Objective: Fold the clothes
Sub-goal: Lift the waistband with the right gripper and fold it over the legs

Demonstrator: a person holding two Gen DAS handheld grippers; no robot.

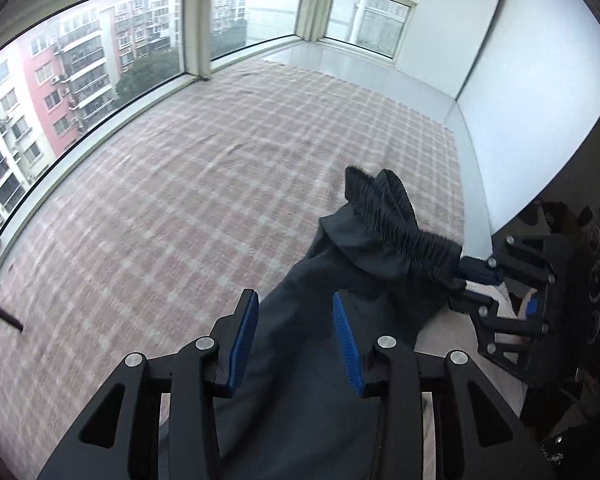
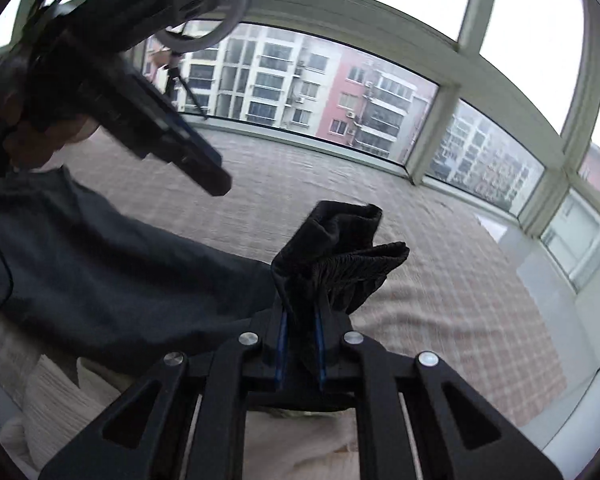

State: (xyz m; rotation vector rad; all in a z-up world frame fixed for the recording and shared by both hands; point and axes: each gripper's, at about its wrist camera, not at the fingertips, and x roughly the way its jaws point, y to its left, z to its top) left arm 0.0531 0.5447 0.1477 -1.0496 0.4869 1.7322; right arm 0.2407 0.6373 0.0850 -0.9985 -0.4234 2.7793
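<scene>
Right gripper (image 2: 300, 344): nearly closed, pinching the ribbed band (image 2: 340, 272) of the dark garment (image 1: 300, 360). Left gripper (image 1: 296, 340): partly open over the cloth, blue pads (image 1: 346, 344) clear of it. Garment draped over the near right of the checked bed (image 1: 220, 184), windows (image 1: 80, 64) far.

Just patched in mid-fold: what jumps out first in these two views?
The right gripper, low in its own view, has its jaws shut on the bunched elastic waistband of a dark garment, which trails across the pink checked bedspread. The left gripper hovers with its jaws apart over the cloth. Behind, big windows show apartment blocks.
</scene>
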